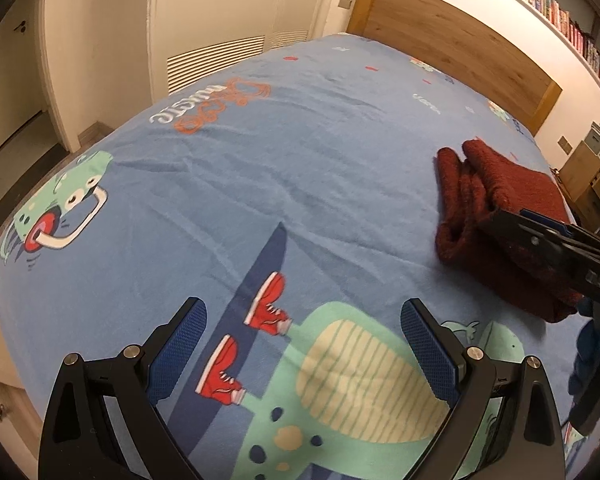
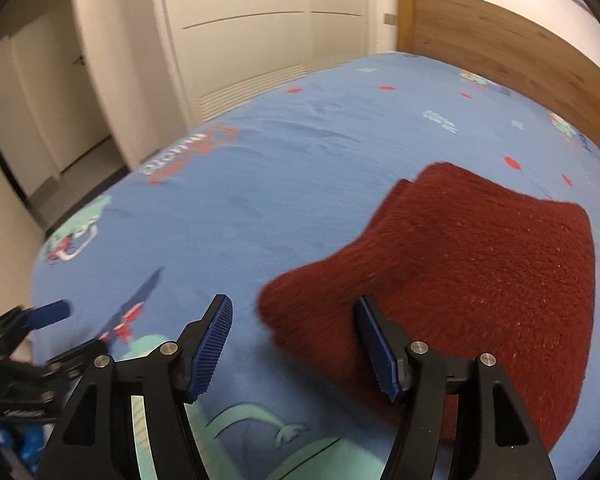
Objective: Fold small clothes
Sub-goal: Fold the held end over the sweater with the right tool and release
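A dark red knitted garment (image 2: 480, 264) lies folded in a thick stack on the blue cartoon-print bedspread (image 2: 260, 208). It also shows in the left wrist view (image 1: 500, 216) at the right. My right gripper (image 2: 296, 344) is open, its fingers just in front of the garment's near left corner, the right fingertip (image 2: 374, 332) over its edge. In the left wrist view the right gripper (image 1: 548, 236) reaches in from the right above the garment. My left gripper (image 1: 304, 344) is open and empty over the bedspread's dinosaur print, well left of the garment.
A wooden headboard (image 1: 452, 40) stands at the far end of the bed. White wardrobe doors (image 1: 228, 20) line the far left wall. A shelf of books (image 1: 560, 12) runs along the right wall. Wooden furniture (image 1: 592, 184) stands at the bed's right side.
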The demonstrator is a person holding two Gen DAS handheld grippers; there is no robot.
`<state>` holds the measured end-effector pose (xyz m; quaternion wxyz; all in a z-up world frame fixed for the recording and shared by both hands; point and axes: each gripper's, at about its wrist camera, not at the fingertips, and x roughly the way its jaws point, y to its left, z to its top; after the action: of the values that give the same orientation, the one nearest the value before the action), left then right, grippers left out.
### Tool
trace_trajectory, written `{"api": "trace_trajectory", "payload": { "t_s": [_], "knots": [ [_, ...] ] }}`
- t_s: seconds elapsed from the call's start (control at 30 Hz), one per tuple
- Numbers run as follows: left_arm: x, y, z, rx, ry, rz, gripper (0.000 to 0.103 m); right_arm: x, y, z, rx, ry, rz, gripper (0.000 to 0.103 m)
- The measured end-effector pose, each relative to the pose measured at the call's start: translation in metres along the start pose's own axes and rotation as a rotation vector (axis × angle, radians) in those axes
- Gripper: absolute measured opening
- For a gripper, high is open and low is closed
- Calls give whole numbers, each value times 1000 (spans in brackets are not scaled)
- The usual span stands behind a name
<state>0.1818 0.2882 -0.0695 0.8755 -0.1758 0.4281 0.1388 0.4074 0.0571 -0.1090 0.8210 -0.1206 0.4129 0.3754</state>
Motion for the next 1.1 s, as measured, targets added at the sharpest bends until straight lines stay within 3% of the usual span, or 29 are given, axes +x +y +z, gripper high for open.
{"api": "trace_trajectory", "payload": {
  "t_s": [0.13, 0.27, 0.43, 0.53, 0.73, 0.9, 1.1],
  "knots": [
    [1, -5, 4, 19, -6, -5, 96, -30, -6, 3, 17, -49, -7, 67],
    [3, -9, 11, 30, -13, -13, 96, -49, -30, 12, 43, -94, -88, 67],
    [7, -18, 27, 59, -30, -30, 96, -28, -79, 20, 133, -61, -232, 67],
    [10, -23, 41, 76, -41, -47, 96, -6, -96, 20, 164, -20, -256, 67],
    [20, -36, 61, 109, -53, -55, 96, 35, -77, 10, 69, 69, -254, 69],
    [24, -43, 64, 128, -52, -51, 96, 49, -53, 4, 1, 77, -231, 67],
    [30, -58, 75, 134, -32, -91, 96, 45, -60, 8, 32, 63, -193, 67]
  ]
}}
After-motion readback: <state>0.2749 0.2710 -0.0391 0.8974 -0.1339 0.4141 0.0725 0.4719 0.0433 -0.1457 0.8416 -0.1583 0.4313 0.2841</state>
